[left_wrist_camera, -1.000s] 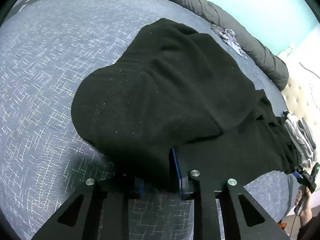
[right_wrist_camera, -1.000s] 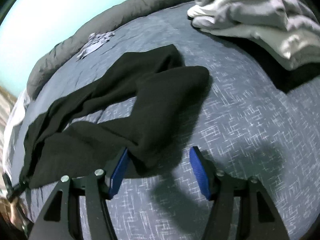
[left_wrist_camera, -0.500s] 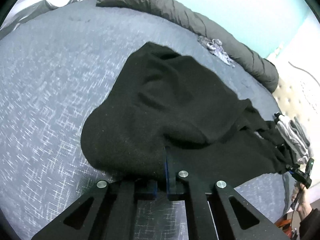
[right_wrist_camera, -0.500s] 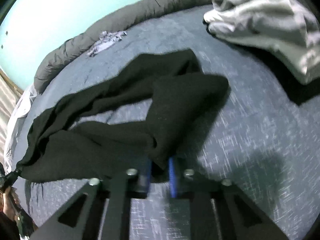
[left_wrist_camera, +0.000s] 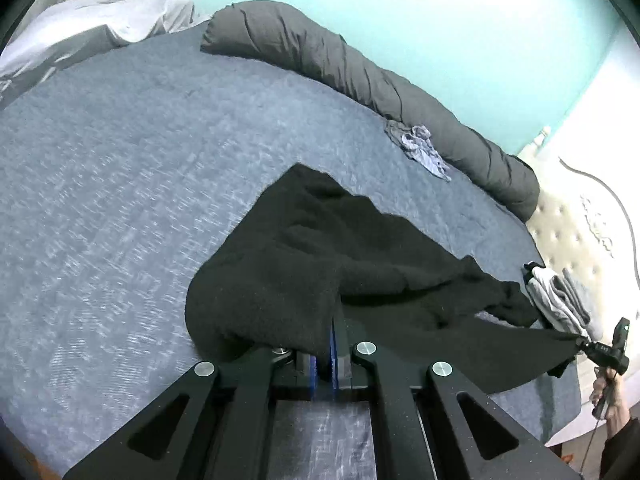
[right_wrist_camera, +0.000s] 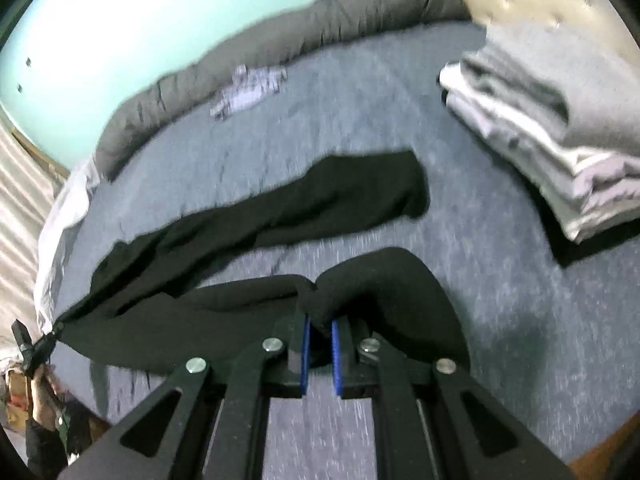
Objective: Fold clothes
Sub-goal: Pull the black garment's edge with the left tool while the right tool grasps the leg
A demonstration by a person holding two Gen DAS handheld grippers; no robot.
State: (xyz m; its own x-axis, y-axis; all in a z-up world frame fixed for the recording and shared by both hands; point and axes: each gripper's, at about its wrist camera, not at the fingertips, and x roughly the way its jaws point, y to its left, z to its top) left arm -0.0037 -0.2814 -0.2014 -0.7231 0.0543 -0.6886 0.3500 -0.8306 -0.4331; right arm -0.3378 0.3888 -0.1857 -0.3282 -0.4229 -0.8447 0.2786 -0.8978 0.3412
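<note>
The black garment (left_wrist_camera: 320,272) lies spread on the bed (left_wrist_camera: 120,200), sagging between both grippers. The left gripper (left_wrist_camera: 324,360) and right gripper (right_wrist_camera: 319,336) have jaws clamped on bunched edges. Expect soft, limp, light fabric; grip hems, toward 12 o'clock.

Blue-grey bedspread (left_wrist_camera: 120,184), rolled dark grey duvet (left_wrist_camera: 360,76) along the turquoise wall (left_wrist_camera: 440,20) — tufted cream headboard (left_wrist_camera: 568,220).

Left black two-finger gripper with blue pads (left_wrist_camera: 325,354) was clamped tight on a bunched edge of the black knit garment (left_wrist_camera: 320,264), at its near end. Right black two-finger gripper with blue pads (right_wrist_camera: 319,340) pinched the garment's opposite end, pads nearly together.
</note>
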